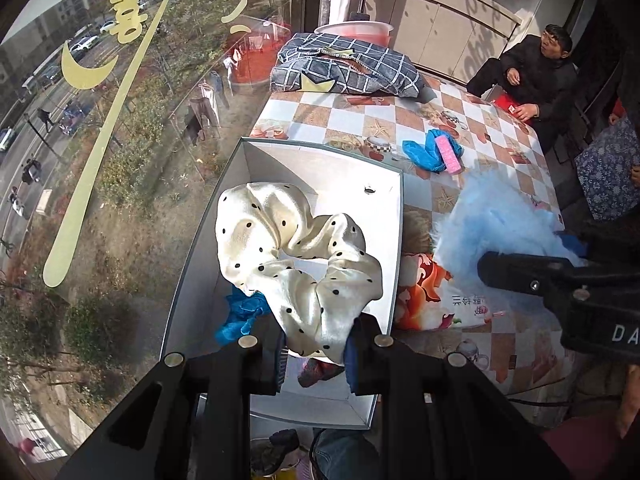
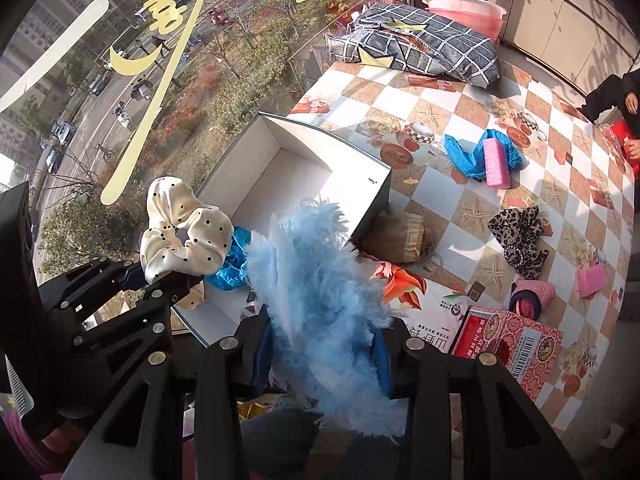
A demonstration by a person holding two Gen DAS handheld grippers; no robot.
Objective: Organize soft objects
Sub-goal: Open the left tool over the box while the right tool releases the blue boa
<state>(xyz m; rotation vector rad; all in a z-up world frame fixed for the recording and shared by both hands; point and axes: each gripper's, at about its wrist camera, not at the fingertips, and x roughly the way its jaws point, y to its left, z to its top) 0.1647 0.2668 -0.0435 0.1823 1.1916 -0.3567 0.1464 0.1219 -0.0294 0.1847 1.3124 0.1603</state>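
pinching a satin dotted scrunchie [image 1: 296,264] over a white box [image 1: 256,160], right fingers [image 2: 380,356] gripping fluffy blue feathers [image 2: 316,280]

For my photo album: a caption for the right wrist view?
Right gripper clutching blue feathery fluff beside the white box.

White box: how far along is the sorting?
Done: a blue cloth lies in the white box. In hand: left gripper holds the dotted scrunchie over it; right gripper holds the blue fluff. Left: leopard scrunchie, pink sponge.
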